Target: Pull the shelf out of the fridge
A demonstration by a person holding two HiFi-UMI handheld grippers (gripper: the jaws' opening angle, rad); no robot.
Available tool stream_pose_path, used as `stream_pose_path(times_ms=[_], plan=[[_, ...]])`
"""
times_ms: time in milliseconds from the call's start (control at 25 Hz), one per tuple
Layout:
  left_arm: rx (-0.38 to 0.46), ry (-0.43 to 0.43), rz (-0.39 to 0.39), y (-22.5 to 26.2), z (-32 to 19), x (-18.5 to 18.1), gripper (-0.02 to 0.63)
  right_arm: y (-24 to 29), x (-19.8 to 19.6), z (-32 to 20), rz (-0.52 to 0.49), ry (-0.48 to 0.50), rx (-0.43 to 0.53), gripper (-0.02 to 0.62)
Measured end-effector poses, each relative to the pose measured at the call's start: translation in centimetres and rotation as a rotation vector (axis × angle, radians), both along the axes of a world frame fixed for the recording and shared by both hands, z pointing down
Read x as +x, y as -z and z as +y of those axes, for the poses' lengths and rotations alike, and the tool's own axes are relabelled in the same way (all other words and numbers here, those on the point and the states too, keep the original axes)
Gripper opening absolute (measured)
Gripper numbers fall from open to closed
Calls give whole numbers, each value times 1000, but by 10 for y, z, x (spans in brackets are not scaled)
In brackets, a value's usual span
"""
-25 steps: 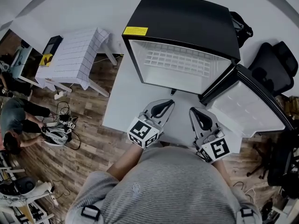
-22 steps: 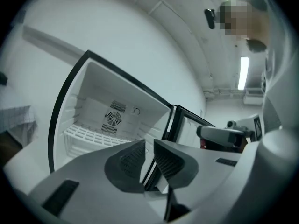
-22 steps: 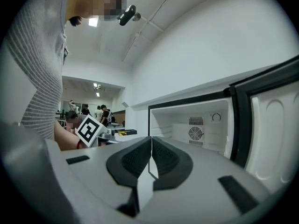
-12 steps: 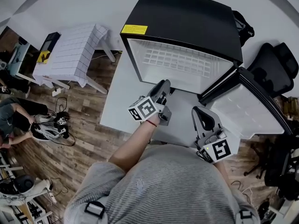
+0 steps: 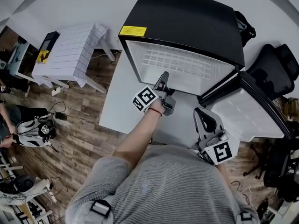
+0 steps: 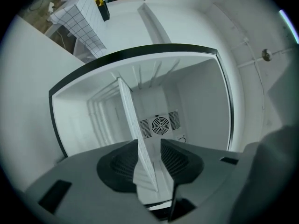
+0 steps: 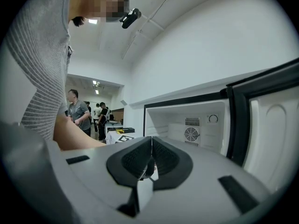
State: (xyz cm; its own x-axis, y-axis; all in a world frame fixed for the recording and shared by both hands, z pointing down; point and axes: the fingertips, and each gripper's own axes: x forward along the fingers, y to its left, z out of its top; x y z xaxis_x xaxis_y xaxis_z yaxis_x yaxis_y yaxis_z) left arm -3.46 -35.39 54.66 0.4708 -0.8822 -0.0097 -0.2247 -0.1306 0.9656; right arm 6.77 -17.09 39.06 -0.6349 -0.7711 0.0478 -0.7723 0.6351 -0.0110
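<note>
A black mini fridge [image 5: 187, 17] stands open on a white table [image 5: 121, 101], its door [image 5: 247, 108] swung out to the right. Inside lies a white wire shelf [image 5: 182, 62]. My left gripper [image 5: 164, 77], turned on its side, reaches into the fridge's mouth. In the left gripper view the shelf's front edge [image 6: 135, 139] runs between the jaws of the left gripper [image 6: 149, 146], which are opening, with a gap beside the right pad. My right gripper [image 5: 202, 112] rests near the table's front edge, shut and empty; in its own view the right gripper [image 7: 150, 143] faces the fridge interior [image 7: 187, 125].
A small table with a checked cloth [image 5: 70, 55] stands at the left on the wooden floor. A black office chair [image 5: 275, 62] sits behind the open door. Gear lies on the floor [image 5: 35, 132] at the far left. Several people [image 7: 79, 113] stand in the background.
My left gripper has gone forward from in front of my body to the fridge opening, rolled onto its side, and its jaws have spread around the shelf's edge. The right gripper has stayed put.
</note>
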Motion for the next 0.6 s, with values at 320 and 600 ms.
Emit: stream_pose_path(times_ms=[320, 600], plan=[[-54, 59, 54, -21, -30, -3, 141, -1, 5, -5, 4, -7, -5, 12], [-64, 92, 141, -33, -59, 3, 175, -4, 11, -10, 16, -25, -26, 14]])
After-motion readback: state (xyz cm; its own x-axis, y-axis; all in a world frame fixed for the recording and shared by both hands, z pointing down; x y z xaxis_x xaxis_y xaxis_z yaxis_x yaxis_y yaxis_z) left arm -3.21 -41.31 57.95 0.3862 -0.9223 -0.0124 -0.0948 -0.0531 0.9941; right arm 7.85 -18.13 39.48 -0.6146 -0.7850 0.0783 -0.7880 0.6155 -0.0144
